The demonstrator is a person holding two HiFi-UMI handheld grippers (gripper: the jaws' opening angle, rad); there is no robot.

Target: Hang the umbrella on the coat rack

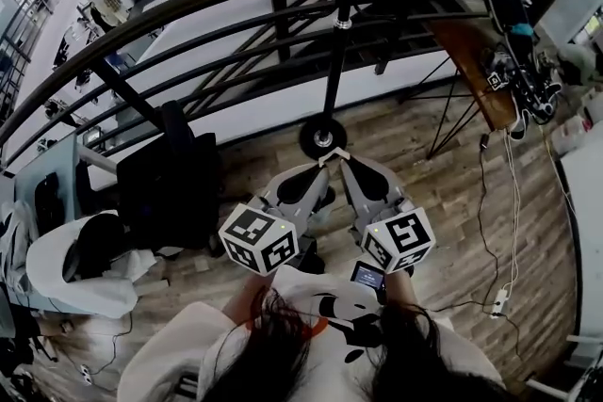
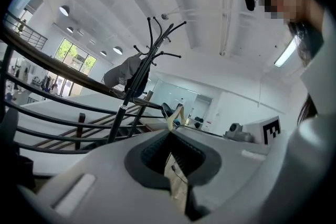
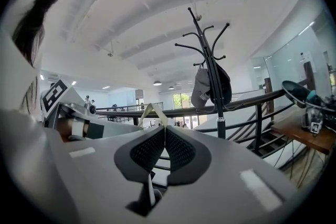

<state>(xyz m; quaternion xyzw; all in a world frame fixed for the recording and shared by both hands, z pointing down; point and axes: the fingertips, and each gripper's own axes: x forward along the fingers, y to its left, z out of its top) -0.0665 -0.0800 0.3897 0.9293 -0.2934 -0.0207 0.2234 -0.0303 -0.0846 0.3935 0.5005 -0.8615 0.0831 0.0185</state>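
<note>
Nearest the lens, dark hair (image 1: 273,353) and white sleeves, then the 2 marker cubes. Ahead of them, left gripper (image 2: 170,131) and right gripper (image 3: 164,127) angled together, tips almost meeting just short of the round foot of the coat rack (image 1: 334,61). Both clenched, pads pressed flat, each pinching 1 side of a beige strap loop (image 3: 151,113) poking up past the tips. Judged to be the umbrella's wrist strap. Umbrella body not made out in any view, probably hanging under the grippers and hidden by them.

Step in hand, by that reading: carrying and presenting the loop, hanging not yet done. Rack upright beside the black railing (image 1: 188,9), hooks (image 3: 190,48) high above the tips, 1 already taken by a grey cap (image 3: 202,89), with a dark bag beside it.

Next move, as a judgement: raise both grippers together, keep the loop spread open, steer it over a free hook end, lower until caught, and only then let go. Risk: loop collapsing on any slip of 1 grip.
</note>
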